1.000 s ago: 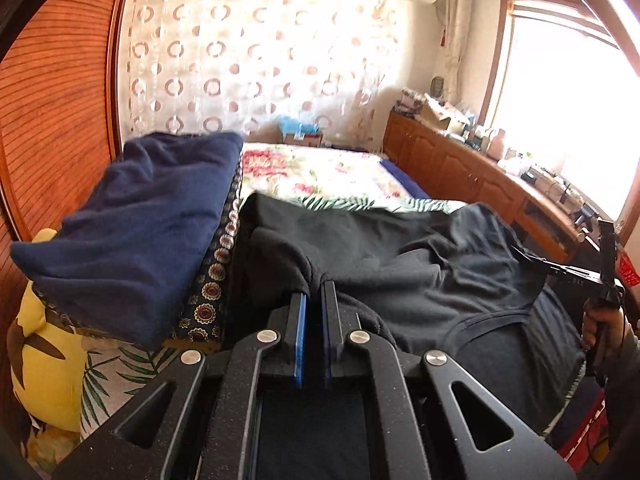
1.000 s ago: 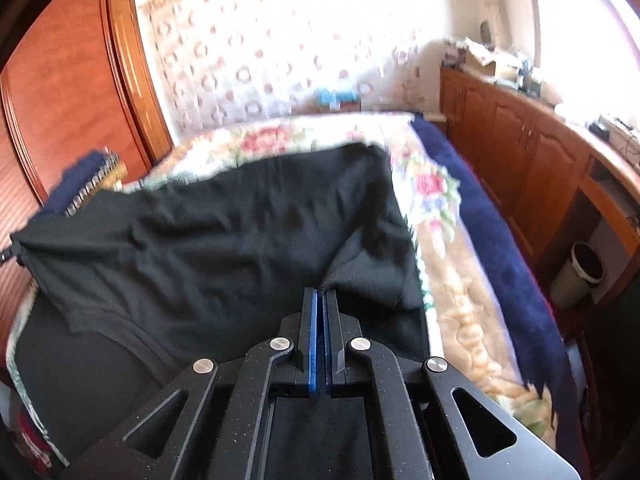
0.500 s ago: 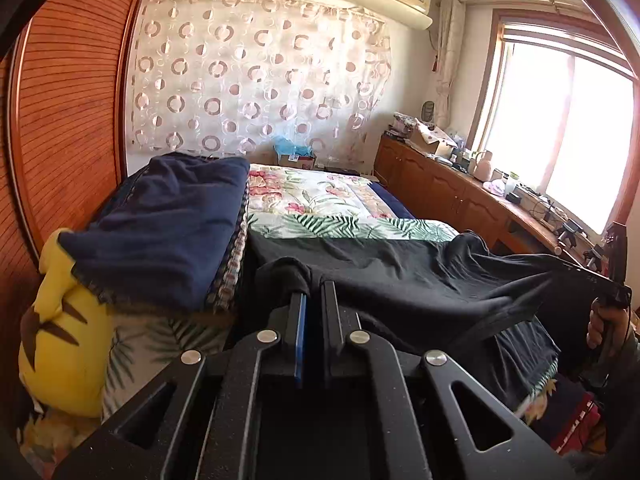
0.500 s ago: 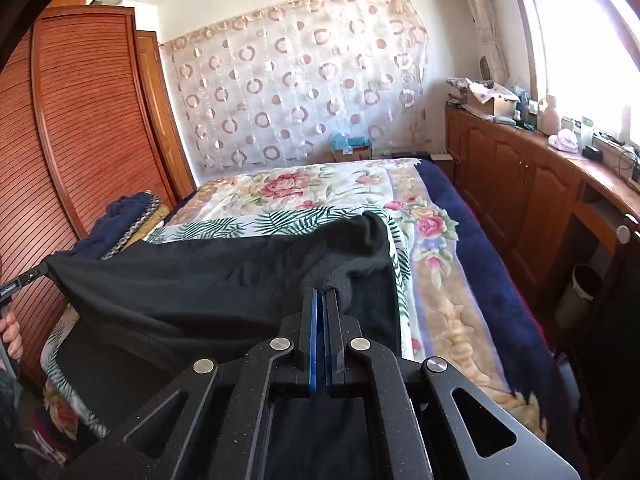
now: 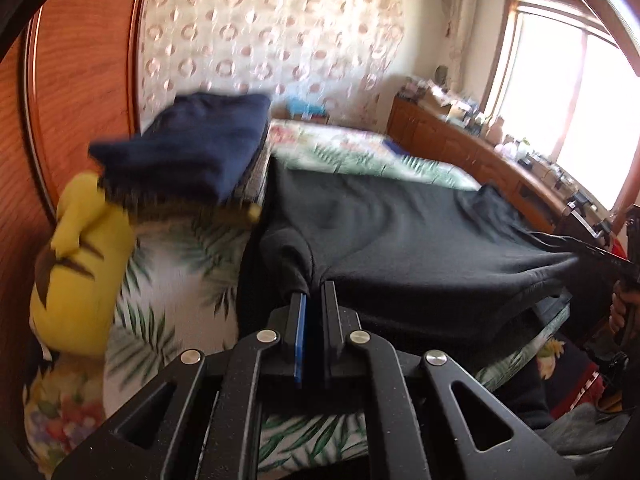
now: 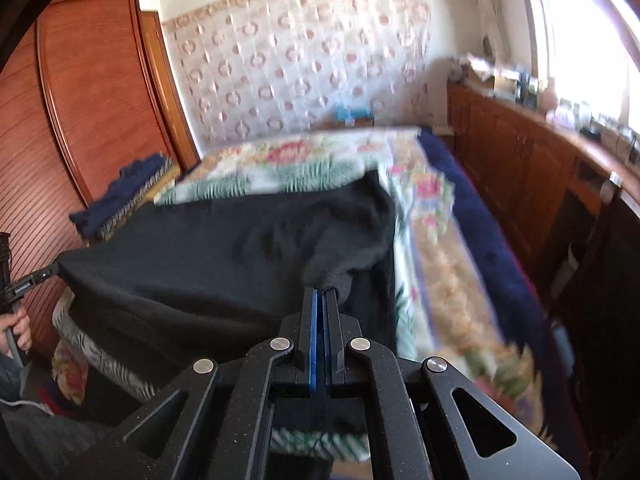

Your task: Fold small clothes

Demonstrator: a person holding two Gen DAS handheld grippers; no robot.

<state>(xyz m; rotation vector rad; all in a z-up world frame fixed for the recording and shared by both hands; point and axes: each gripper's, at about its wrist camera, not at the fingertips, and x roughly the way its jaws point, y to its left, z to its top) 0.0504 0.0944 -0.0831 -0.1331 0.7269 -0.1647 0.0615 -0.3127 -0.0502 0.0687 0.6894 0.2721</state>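
Left wrist view showed, from left, the left gripper (image 5: pixel 314 294) clamped on one bunched corner of a soft, limp black garment (image 5: pixel 400 240), stretched above the floral bed (image 5: pixel 360 152) to the right gripper (image 6: pixel 320 294), likewise clenched on the opposite corner, both pointing downward.

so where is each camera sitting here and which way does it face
Left wrist: on the left gripper, looking along its fingers down the bed, across the black garment that it pinches; the person's right hand shows at the right edge.
Right wrist: on the right gripper, facing the same way, shut on the garment's other corner; the left hand shows at the left edge.
Shared: the garment stretched between them, the bed, the circle-print curtain, the wooden cabinets.
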